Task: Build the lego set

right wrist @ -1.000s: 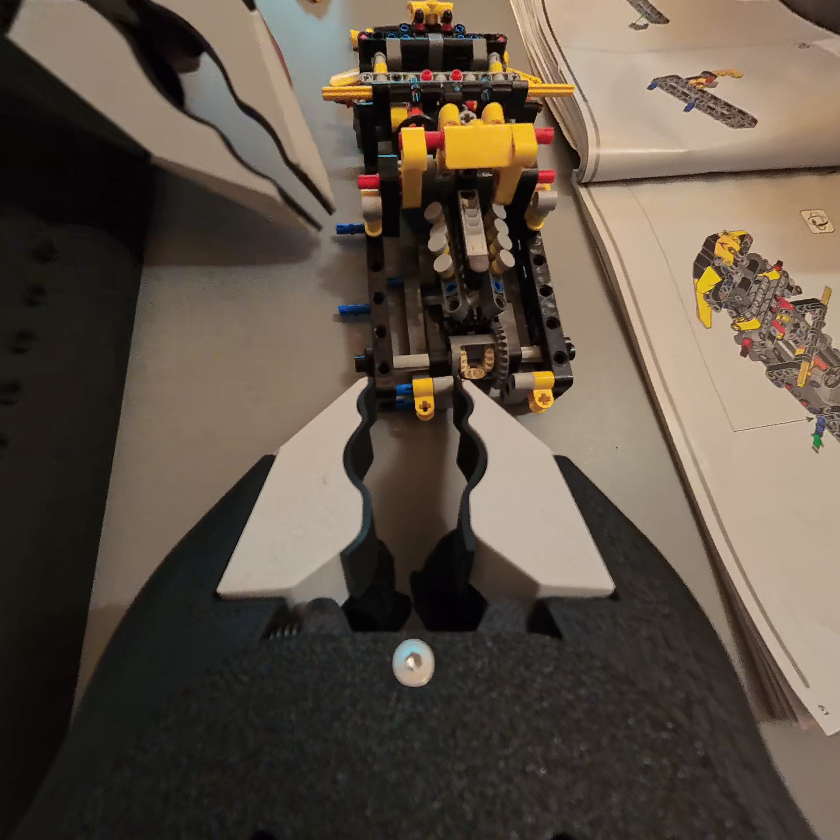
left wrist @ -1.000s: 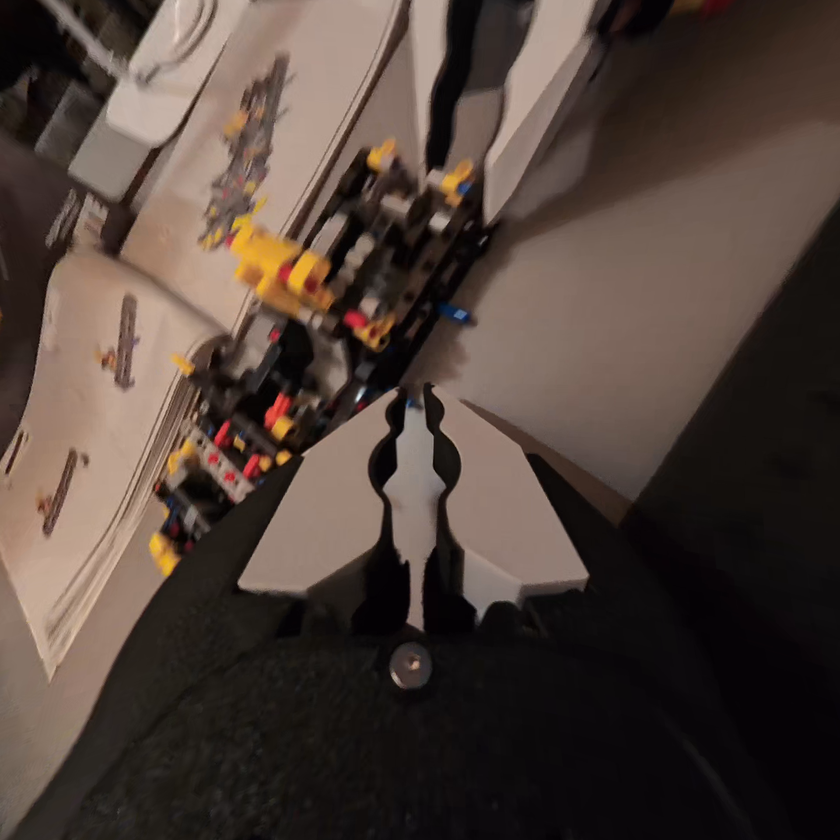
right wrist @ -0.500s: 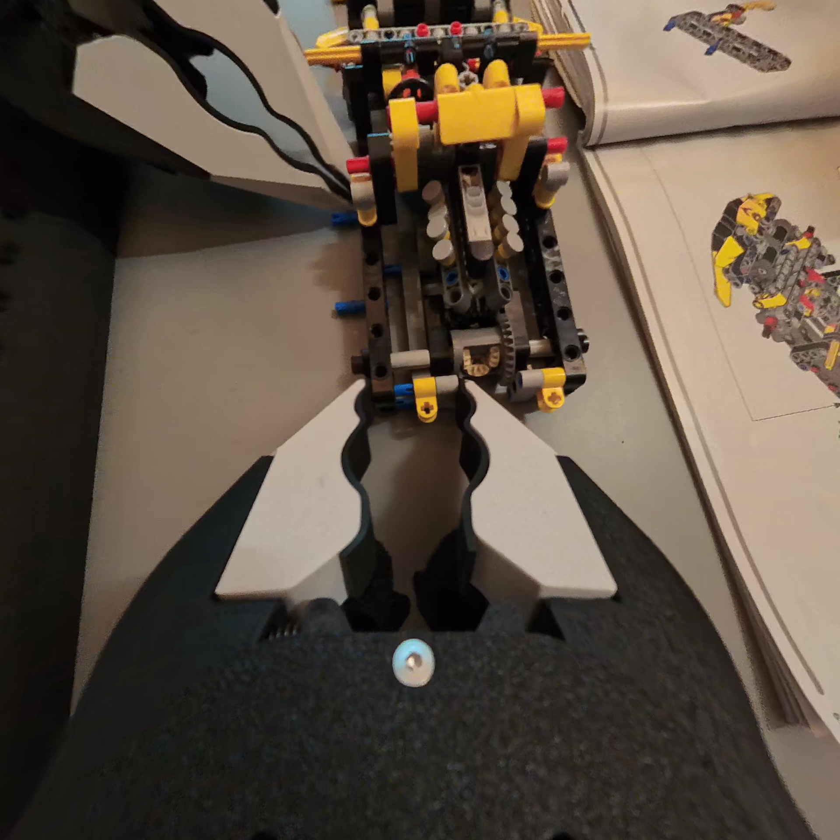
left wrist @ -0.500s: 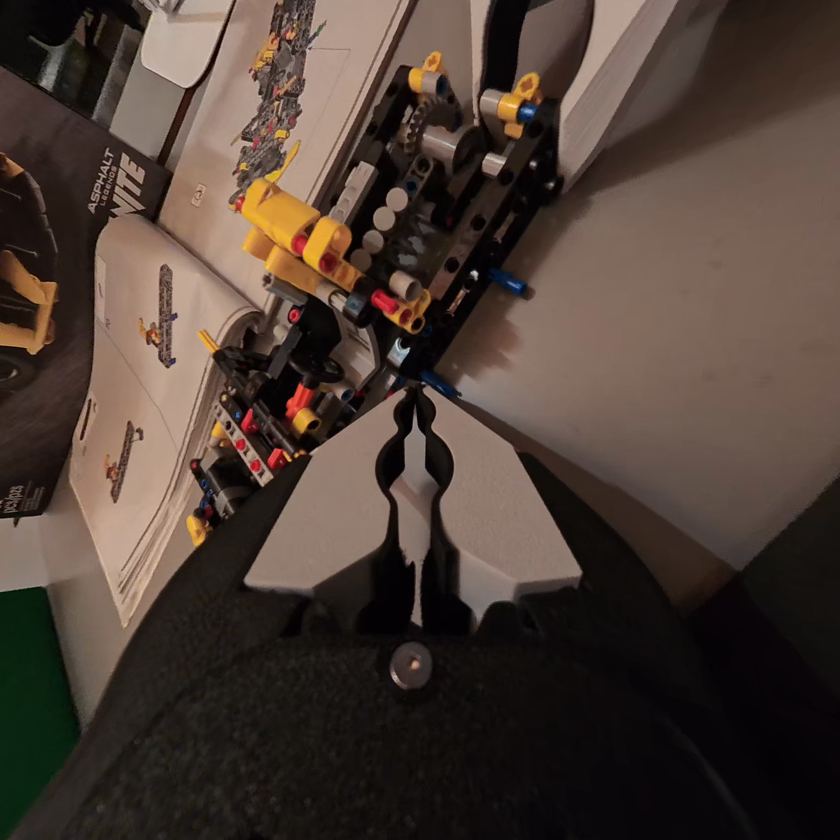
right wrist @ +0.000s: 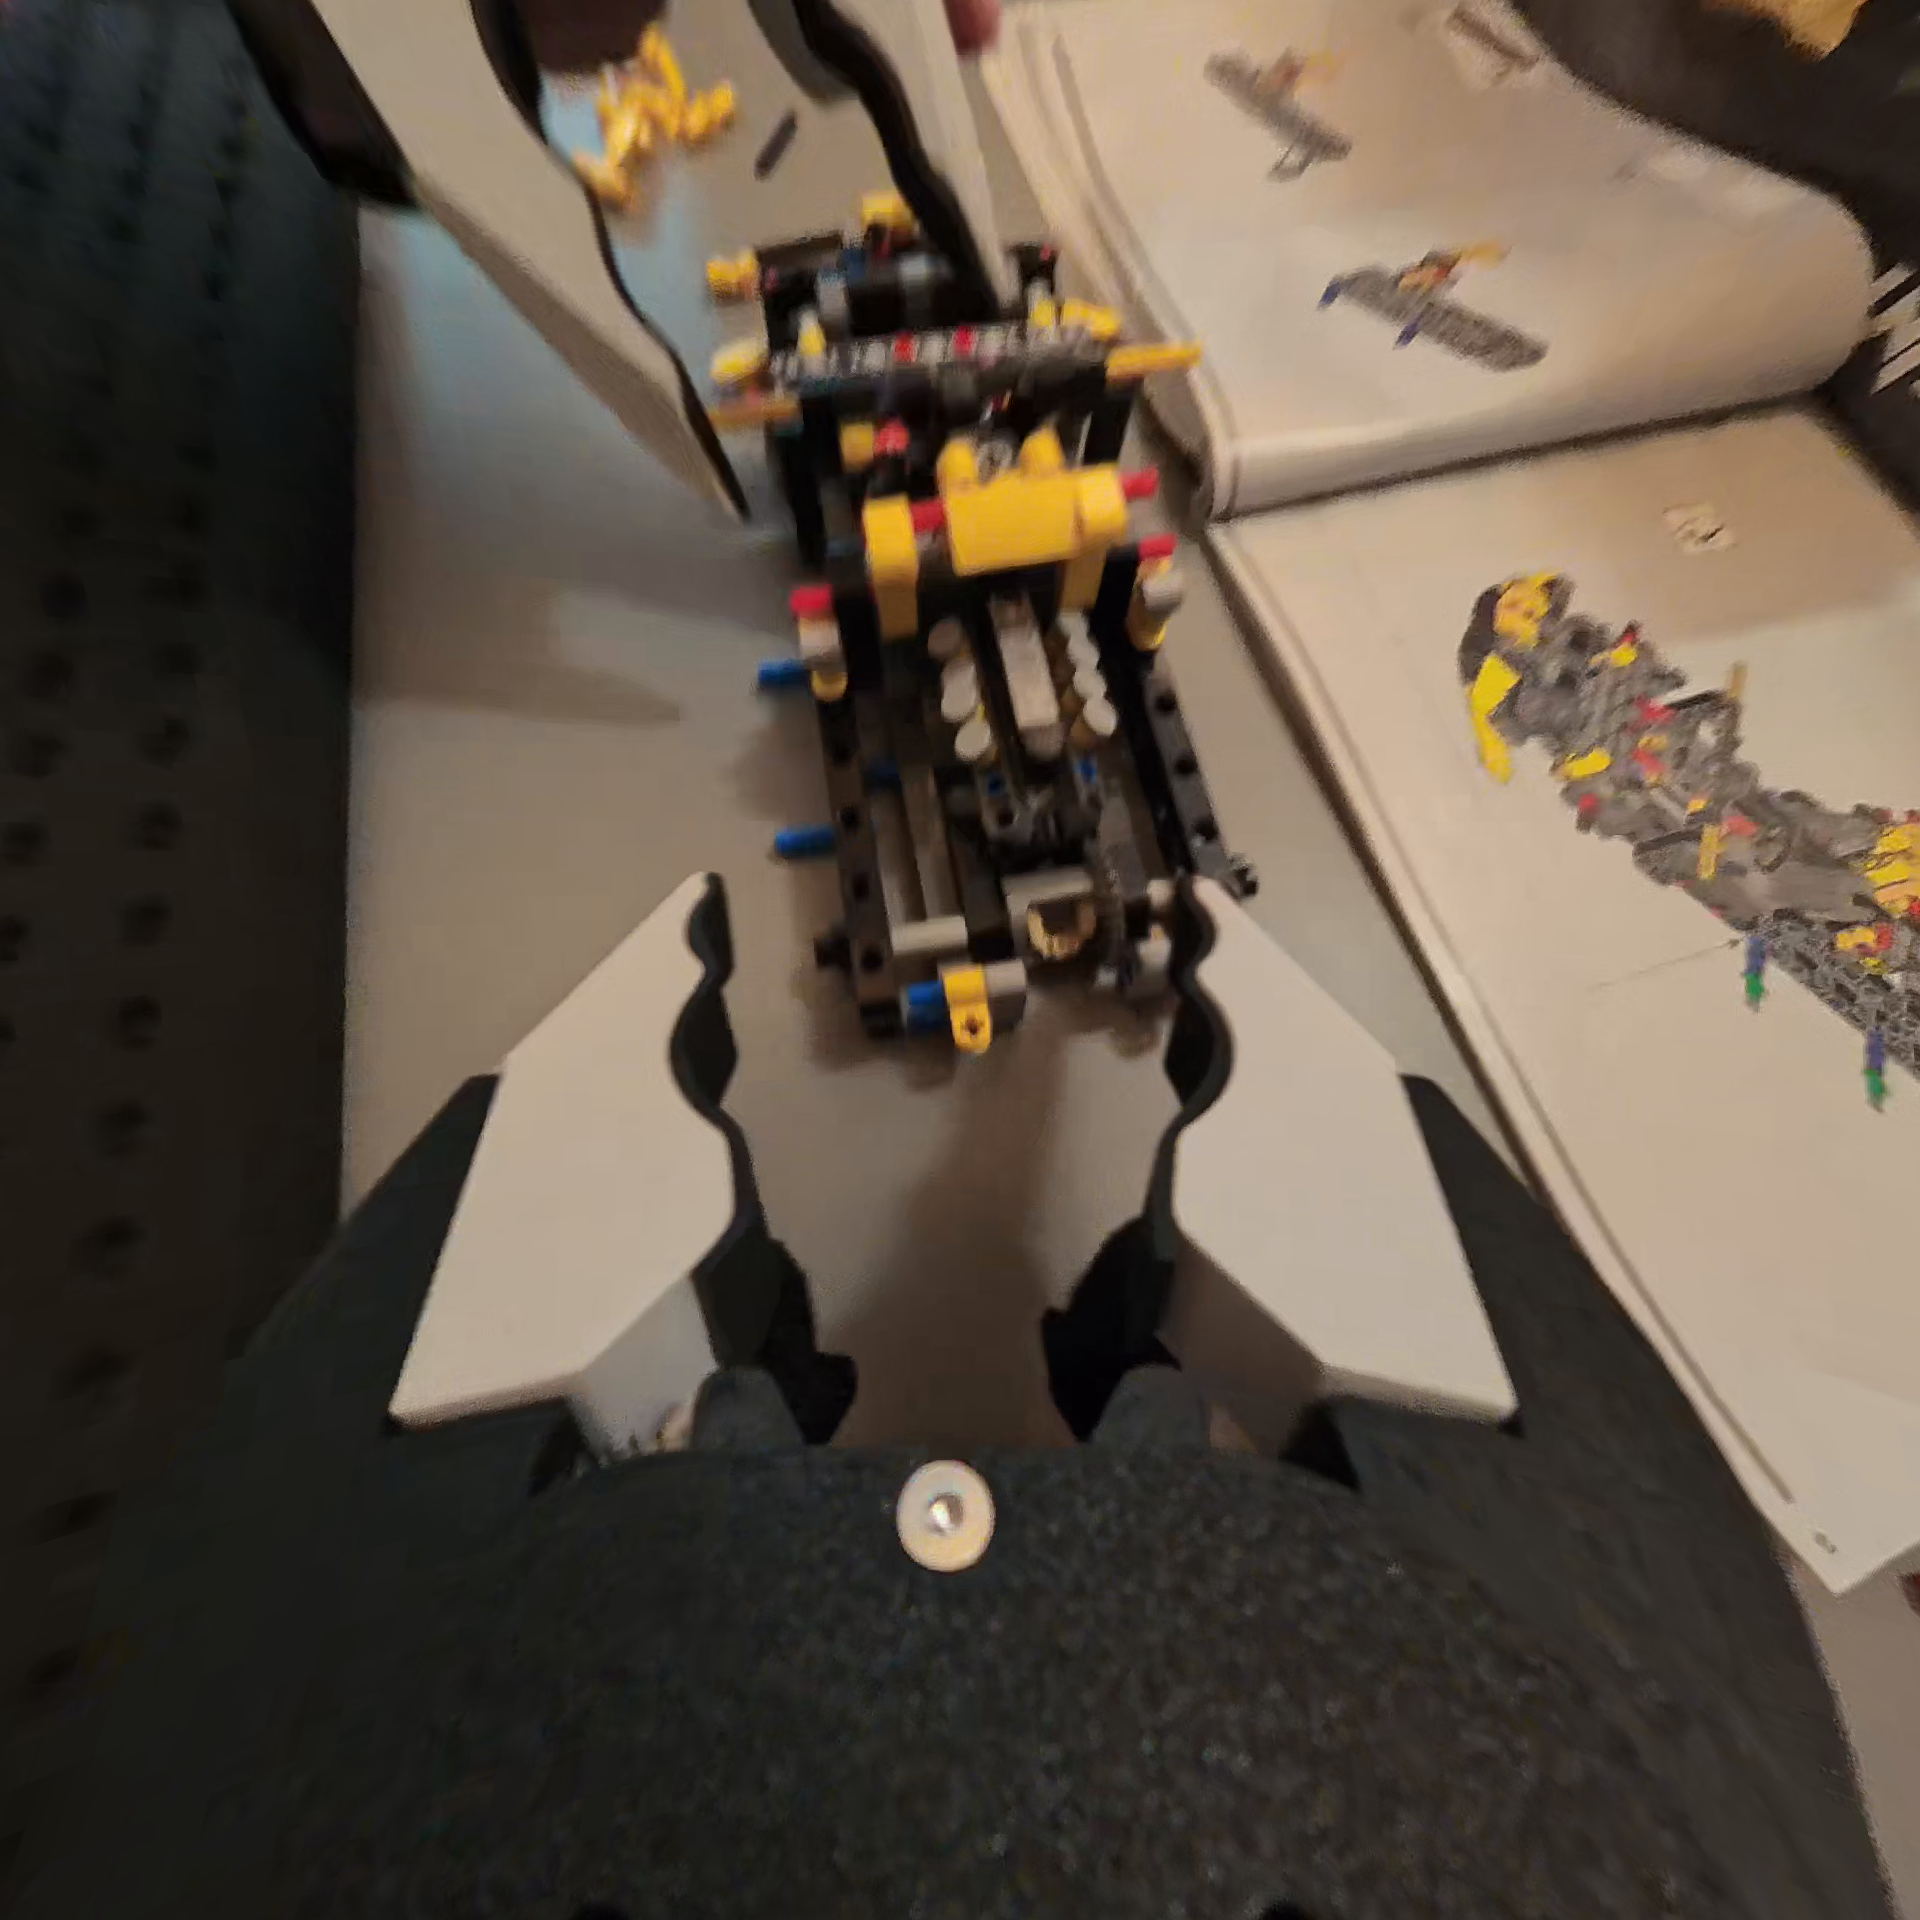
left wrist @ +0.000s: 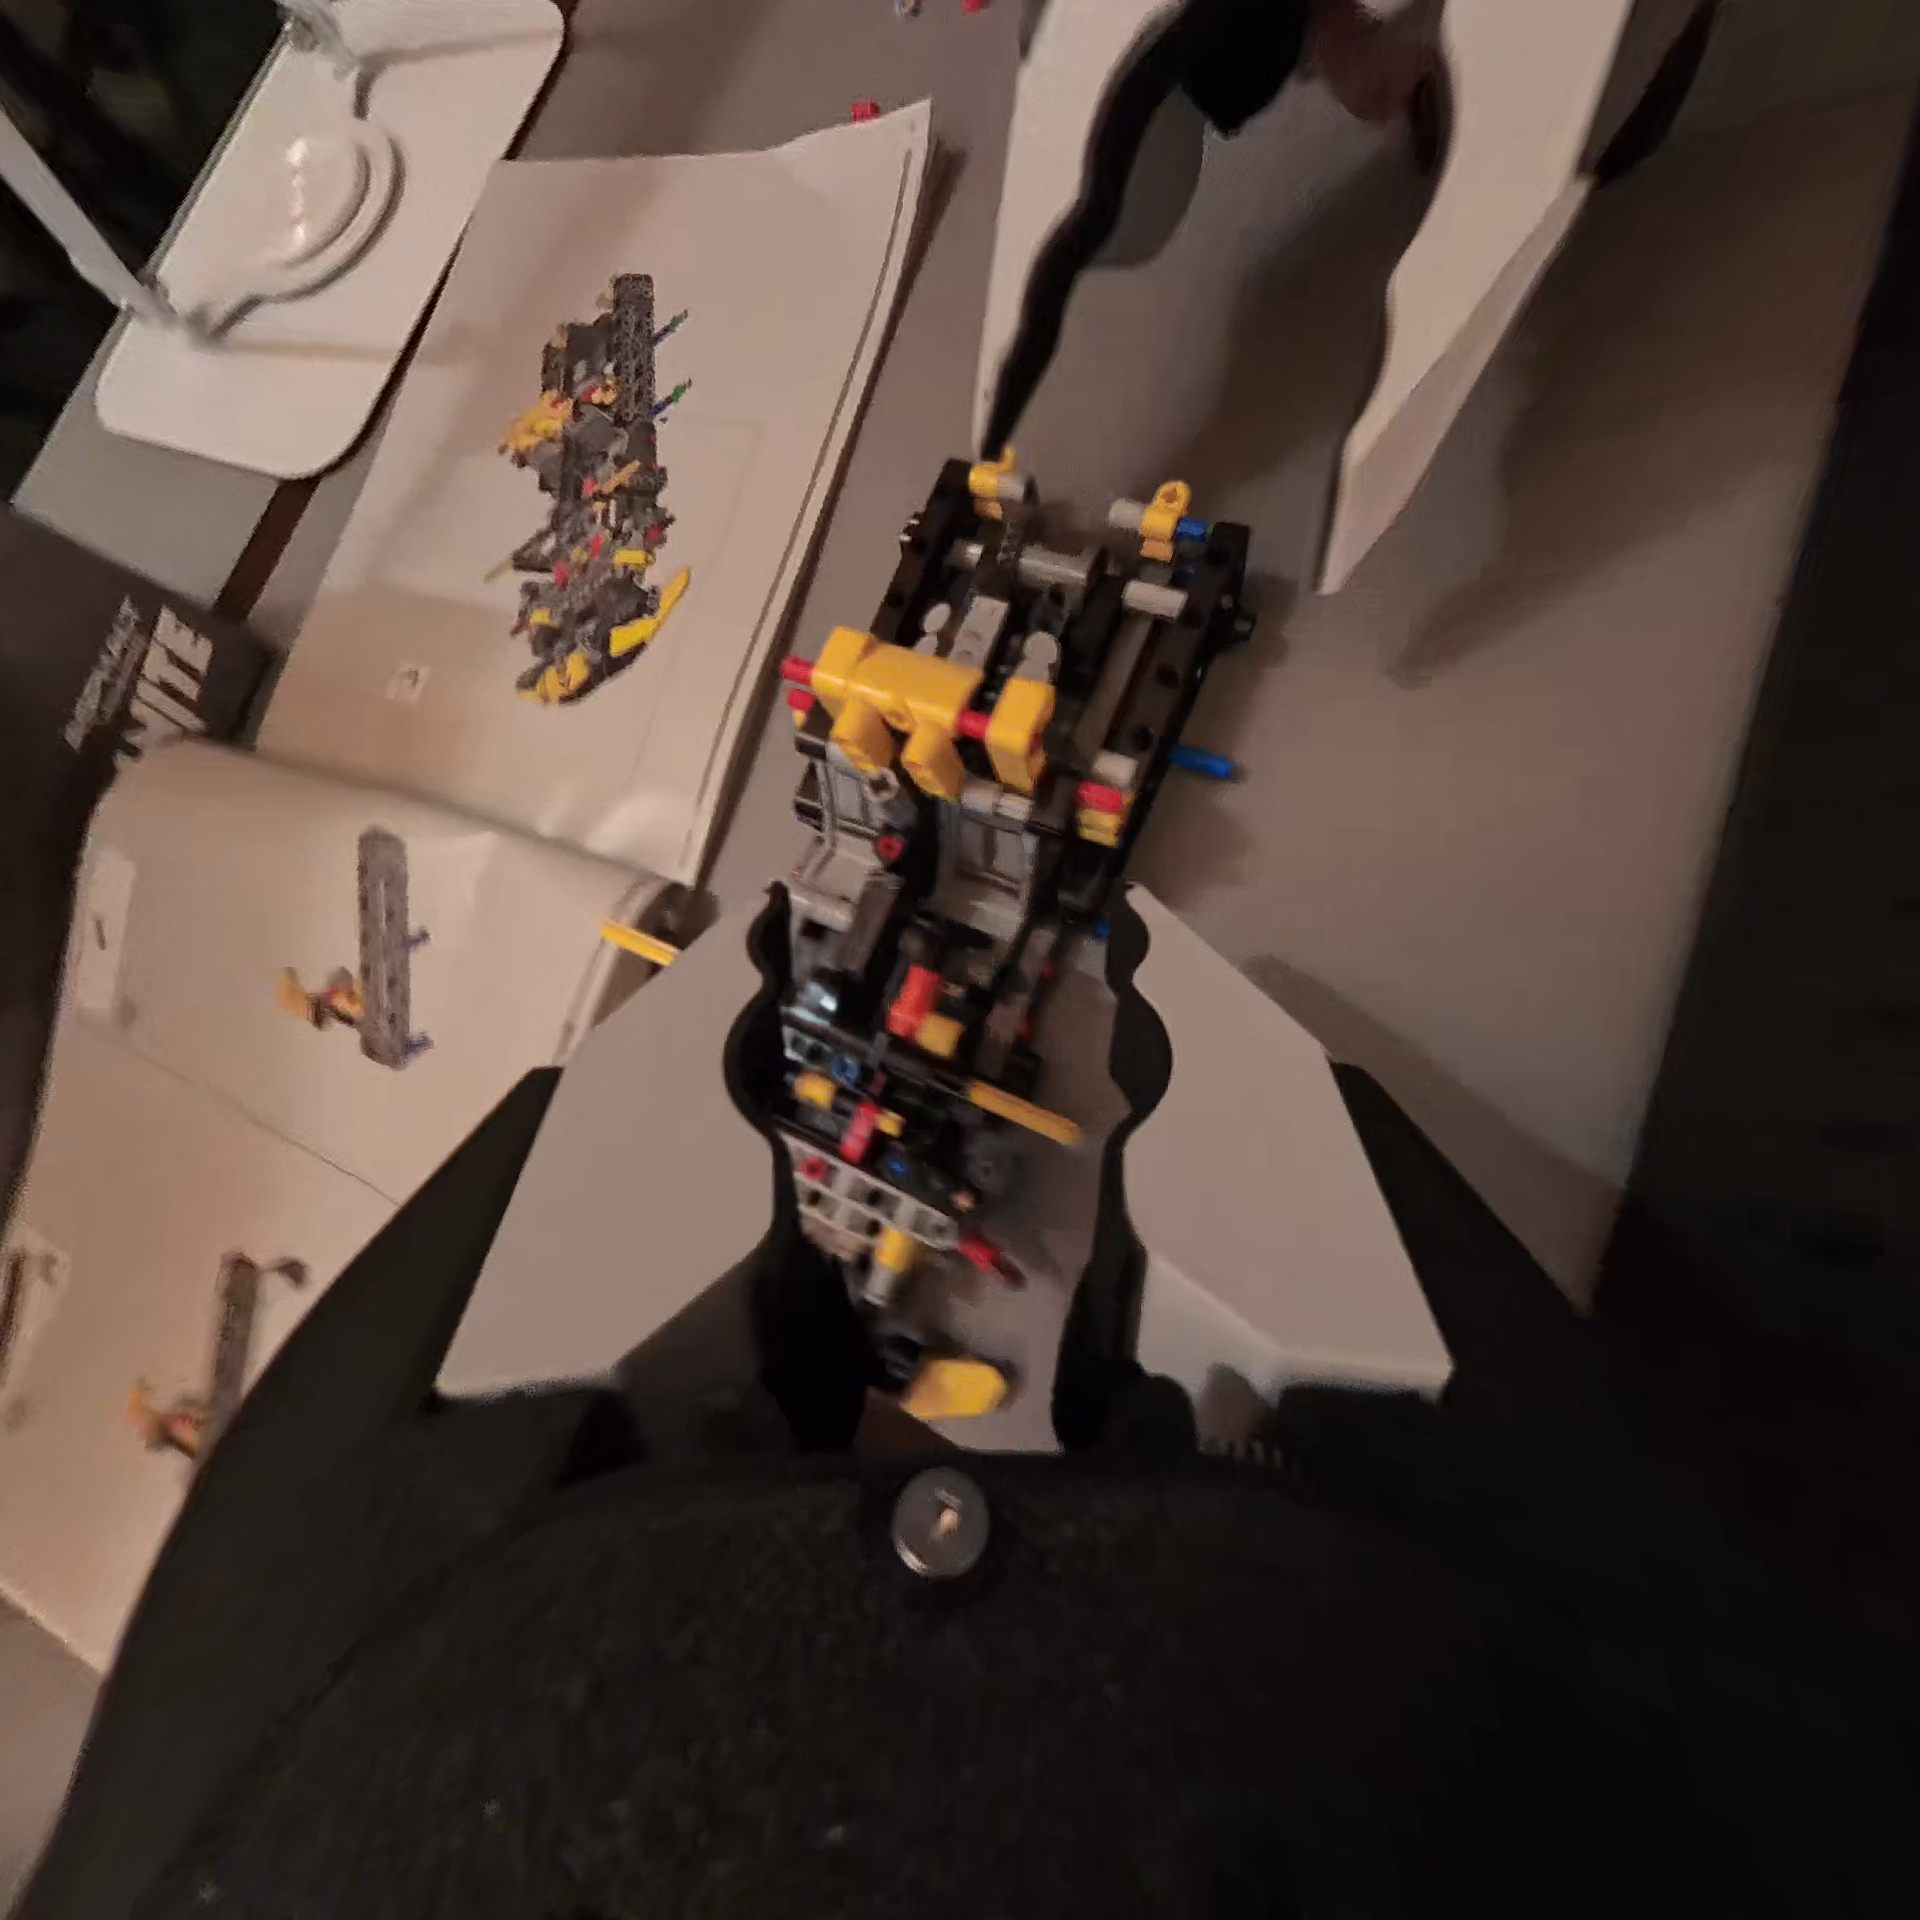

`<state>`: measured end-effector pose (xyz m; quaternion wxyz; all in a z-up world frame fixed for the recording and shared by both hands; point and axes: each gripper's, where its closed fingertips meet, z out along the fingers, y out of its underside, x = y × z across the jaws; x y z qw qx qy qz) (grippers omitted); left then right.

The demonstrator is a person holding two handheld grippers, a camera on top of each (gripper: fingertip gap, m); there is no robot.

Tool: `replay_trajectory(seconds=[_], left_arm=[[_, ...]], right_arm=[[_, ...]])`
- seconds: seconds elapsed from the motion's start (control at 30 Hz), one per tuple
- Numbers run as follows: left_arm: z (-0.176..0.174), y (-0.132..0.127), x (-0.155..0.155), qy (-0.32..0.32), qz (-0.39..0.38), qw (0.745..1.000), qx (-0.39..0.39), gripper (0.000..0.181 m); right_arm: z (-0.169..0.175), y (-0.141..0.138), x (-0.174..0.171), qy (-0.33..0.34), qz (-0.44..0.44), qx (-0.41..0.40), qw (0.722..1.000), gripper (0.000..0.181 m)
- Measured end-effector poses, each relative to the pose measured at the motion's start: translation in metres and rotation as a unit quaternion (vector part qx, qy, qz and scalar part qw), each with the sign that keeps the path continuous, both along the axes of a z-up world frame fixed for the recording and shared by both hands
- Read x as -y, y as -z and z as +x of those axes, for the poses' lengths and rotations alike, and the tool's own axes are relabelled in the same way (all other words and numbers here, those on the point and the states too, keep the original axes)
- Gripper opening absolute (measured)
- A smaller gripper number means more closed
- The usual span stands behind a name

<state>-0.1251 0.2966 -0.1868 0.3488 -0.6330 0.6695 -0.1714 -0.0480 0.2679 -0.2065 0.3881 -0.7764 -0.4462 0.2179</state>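
Plastic lego model (left wrist: pixel 997 831) looking glossy; paper booklet (left wrist: pixel 665 499) beside it, tabletop (left wrist: pixel 1455 831) showing smooth matt.

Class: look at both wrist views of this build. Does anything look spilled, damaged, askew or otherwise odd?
Nothing stands out. The lego chassis sits flat on the table beside the open instruction book, and loose yellow pieces lie beyond it. Both pictures are blurred, so small faults could be missed.
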Motion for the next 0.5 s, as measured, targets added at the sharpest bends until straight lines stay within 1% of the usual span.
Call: replay_trajectory(seconds=[0.03, 0.07, 0.1, 0.13, 0.17, 0.2, 0.27, 0.33, 0.43, 0.5], left_arm=[[0.004, 0.004, -0.004, 0.019, 0.008, 1.000, -0.021, 0.067], [0.008, 0.010, -0.004, 0.042, 0.006, 0.998, -0.041, 0.076], [0.013, 0.015, -0.006, 0.059, 0.003, 0.997, -0.055, 0.079], [0.015, 0.021, -0.007, 0.073, -0.002, 0.995, -0.070, 0.080], [0.017, 0.027, -0.006, 0.088, -0.011, 0.993, -0.084, 0.083], [0.020, 0.030, -0.008, 0.094, -0.012, 0.991, -0.090, 0.084], [0.024, 0.032, -0.009, 0.106, -0.027, 0.990, -0.093, 0.086], [0.026, 0.034, -0.008, 0.115, -0.048, 0.988, -0.096, 0.086], [0.027, 0.037, -0.004, 0.127, -0.073, 0.984, -0.104, 0.085], [0.027, 0.038, -0.005, 0.130, -0.077, 0.983, -0.107, 0.086]], right_arm=[[-0.003, -0.003, -0.006, 0.009, 0.000, -0.003, 1.000, 0.091], [-0.006, -0.001, -0.011, 0.012, -0.004, 0.016, 1.000, 0.093], [-0.007, 0.005, -0.016, 0.012, -0.014, 0.046, 0.999, 0.095], [-0.010, 0.012, -0.021, 0.013, -0.023, 0.071, 0.997, 0.102], [-0.013, 0.018, -0.024, 0.012, -0.030, 0.086, 0.996, 0.107], [-0.018, 0.022, -0.026, 0.010, -0.031, 0.091, 0.995, 0.108], [-0.025, 0.024, -0.032, 0.011, -0.015, 0.096, 0.995, 0.103], [-0.026, 0.027, -0.036, 0.009, -0.004, 0.122, 0.992, 0.099], [-0.030, 0.033, -0.036, -0.008, -0.007, 0.153, 0.988, 0.093], [-0.030, 0.034, -0.036, -0.009, -0.006, 0.155, 0.988, 0.092]])
